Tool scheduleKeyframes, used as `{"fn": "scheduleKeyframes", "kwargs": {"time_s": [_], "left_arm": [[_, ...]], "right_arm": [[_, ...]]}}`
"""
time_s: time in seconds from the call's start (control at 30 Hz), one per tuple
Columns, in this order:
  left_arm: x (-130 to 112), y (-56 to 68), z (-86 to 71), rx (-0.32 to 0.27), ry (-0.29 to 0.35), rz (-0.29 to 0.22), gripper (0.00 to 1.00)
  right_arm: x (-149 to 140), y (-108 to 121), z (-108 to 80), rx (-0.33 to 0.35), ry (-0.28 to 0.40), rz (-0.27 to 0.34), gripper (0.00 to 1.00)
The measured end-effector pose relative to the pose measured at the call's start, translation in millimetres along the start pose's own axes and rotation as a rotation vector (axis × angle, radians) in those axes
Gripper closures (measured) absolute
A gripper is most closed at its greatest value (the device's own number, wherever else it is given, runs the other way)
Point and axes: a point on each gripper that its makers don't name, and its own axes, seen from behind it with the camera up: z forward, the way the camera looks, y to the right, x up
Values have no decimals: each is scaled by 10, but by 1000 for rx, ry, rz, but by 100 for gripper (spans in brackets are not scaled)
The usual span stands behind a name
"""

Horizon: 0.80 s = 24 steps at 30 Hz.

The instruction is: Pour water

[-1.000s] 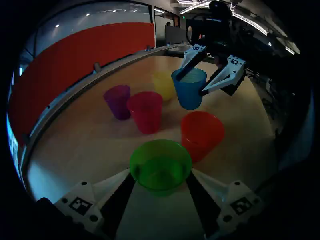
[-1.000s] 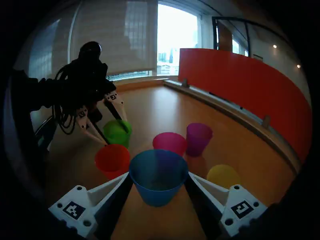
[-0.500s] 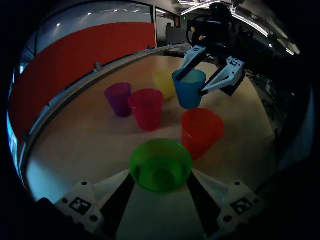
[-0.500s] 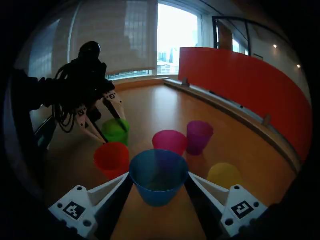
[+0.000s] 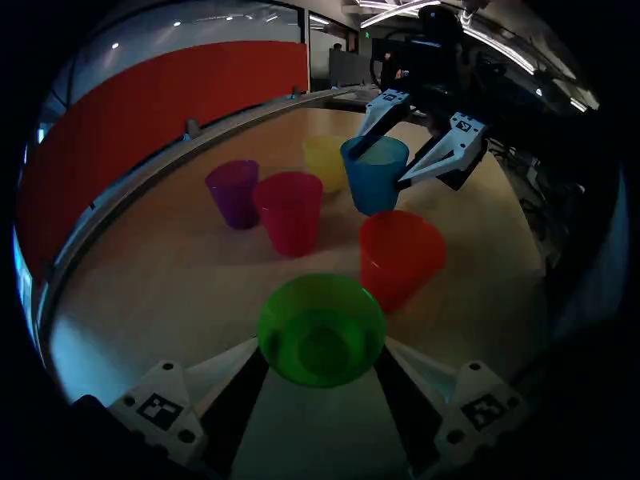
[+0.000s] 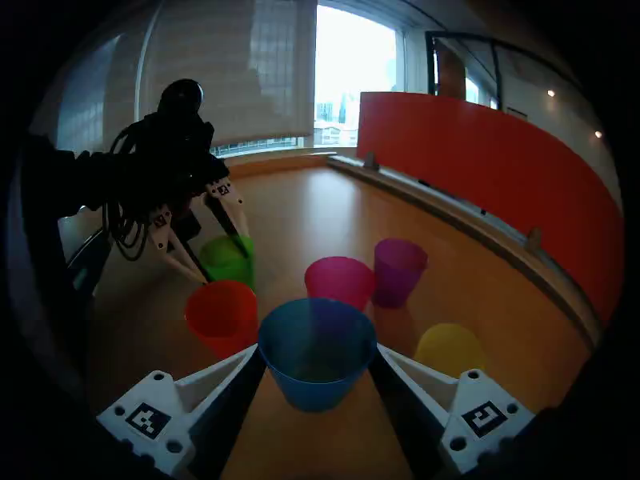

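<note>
In the left gripper view my left gripper (image 5: 322,362) is shut on a green cup (image 5: 322,330), held above the table and tipped forward, its mouth facing the camera. Across the table my right gripper (image 5: 386,164) is shut on a blue cup (image 5: 374,174), held upright off the table. In the right gripper view the blue cup (image 6: 317,352) sits between my right gripper (image 6: 317,372) fingers, and the left gripper (image 6: 210,254) holds the green cup (image 6: 227,261) behind an orange cup (image 6: 222,316). I cannot tell whether either cup has water in it.
On the wooden table (image 5: 184,264) stand an orange cup (image 5: 399,254), a pink cup (image 5: 288,211), a purple cup (image 5: 234,193) and a yellow cup (image 5: 325,162). A red partition wall (image 5: 136,112) runs along the table's far edge. Windows (image 6: 352,72) lie behind.
The green cup has lifted a little and tipped further forward in my left gripper. The blue cup has stayed about where it was.
</note>
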Motion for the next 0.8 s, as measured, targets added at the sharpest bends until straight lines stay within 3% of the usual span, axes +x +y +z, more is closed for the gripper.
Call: {"fn": "scheduleKeyframes", "kwargs": {"time_s": [0.23, 0.4, 0.8], "left_arm": [[-74, 53, 21, -8, -32, 28, 8], [-111, 71, 10, -7, -49, 44, 8], [-195, -3, -59, 27, -76, 49, 8]], "right_arm": [[-62, -13, 40, 1, -7, -4, 9], [-98, -26, 80, 4, -13, -7, 9], [-170, -29, 144, 7, -28, -8, 9]]}}
